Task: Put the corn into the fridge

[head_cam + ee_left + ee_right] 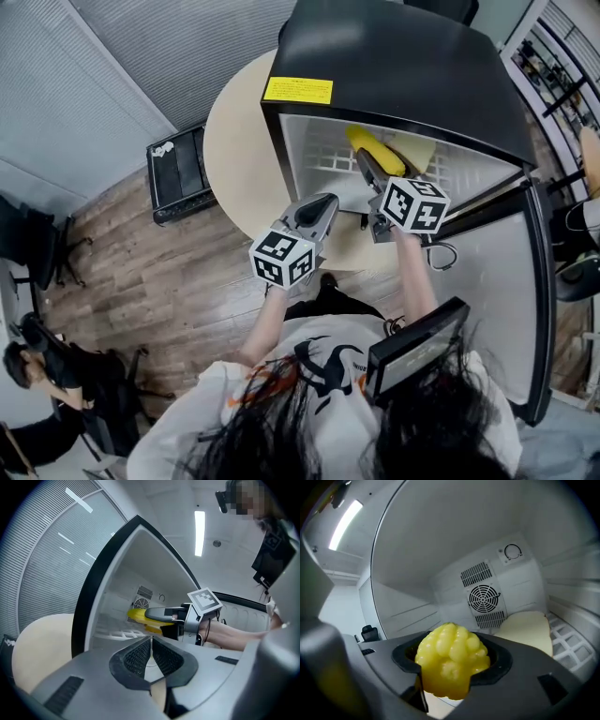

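Note:
A yellow corn cob is held just inside the open black fridge, above its white wire shelf. My right gripper is shut on the corn, whose tip sticks out past the jaws toward the fan vent on the back wall. My left gripper hangs in front of the fridge opening, shut with nothing in it. From the left gripper view, the right gripper and the corn show inside the fridge.
The fridge stands on a round beige table. Its door swings open to the right. A pale beige patch lies on the fridge floor beside the wire shelf. A black case sits on the wood floor at left.

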`<state>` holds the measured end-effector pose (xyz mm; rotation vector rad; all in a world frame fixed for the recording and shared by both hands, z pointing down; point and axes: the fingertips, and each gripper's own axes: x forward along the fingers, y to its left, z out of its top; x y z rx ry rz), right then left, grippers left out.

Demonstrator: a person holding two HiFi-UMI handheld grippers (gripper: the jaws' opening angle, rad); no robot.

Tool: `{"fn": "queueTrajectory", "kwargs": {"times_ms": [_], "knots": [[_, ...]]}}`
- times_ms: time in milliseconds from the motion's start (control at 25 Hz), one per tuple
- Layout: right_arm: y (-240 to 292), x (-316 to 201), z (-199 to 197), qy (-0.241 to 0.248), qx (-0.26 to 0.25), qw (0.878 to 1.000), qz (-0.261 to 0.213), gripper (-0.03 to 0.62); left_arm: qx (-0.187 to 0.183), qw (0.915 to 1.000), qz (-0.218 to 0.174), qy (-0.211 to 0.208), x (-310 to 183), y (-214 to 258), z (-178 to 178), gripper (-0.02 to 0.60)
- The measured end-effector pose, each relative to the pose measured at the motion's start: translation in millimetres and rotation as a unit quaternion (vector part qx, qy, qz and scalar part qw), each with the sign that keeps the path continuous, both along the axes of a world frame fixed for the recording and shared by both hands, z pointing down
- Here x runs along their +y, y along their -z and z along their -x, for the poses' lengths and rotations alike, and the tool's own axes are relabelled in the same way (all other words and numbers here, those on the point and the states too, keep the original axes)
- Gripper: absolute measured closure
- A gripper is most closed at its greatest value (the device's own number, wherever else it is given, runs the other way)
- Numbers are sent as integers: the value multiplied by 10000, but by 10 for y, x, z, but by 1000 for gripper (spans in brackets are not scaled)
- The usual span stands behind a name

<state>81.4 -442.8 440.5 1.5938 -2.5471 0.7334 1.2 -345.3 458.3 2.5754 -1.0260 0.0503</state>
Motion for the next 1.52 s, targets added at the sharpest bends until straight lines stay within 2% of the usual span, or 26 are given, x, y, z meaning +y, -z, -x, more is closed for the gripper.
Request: {"fn": "queueTrajectory", "kwargs": {"times_ms": [200, 360, 480, 720, 880, 1120, 1360, 1520], "knots": [[-113, -218, 88, 214, 633, 9977, 116, 344, -21, 10000, -9, 55, -67, -5, -1, 568], [-174, -314, 160, 377, 1466, 9884, 120, 344, -59, 9999, 6, 93, -85, -22, 22, 568], [-228, -355, 191, 496, 1791, 9823, 212, 344, -74, 9999, 9, 115, -82, -26, 39, 568], [-243, -389, 165, 646, 1642, 9839, 278, 344, -116, 9998, 38, 148, -47, -61, 84, 568], [-250, -369, 173, 823, 1987, 9766, 6, 344, -144, 9998, 36, 125, -15, -62, 82, 568], [-266, -351, 183, 781, 2239, 9715, -53, 344, -182, 9997, 54, 123, 35, -65, 124, 568], [-369, -294, 192, 860, 3032, 9490, -21, 342, -201, 9996, 87, 181, 64, -85, 212, 568], [-349, -278, 158, 767, 2939, 9527, -30, 342, -197, 9996, 92, 174, 80, -86, 230, 568]]}}
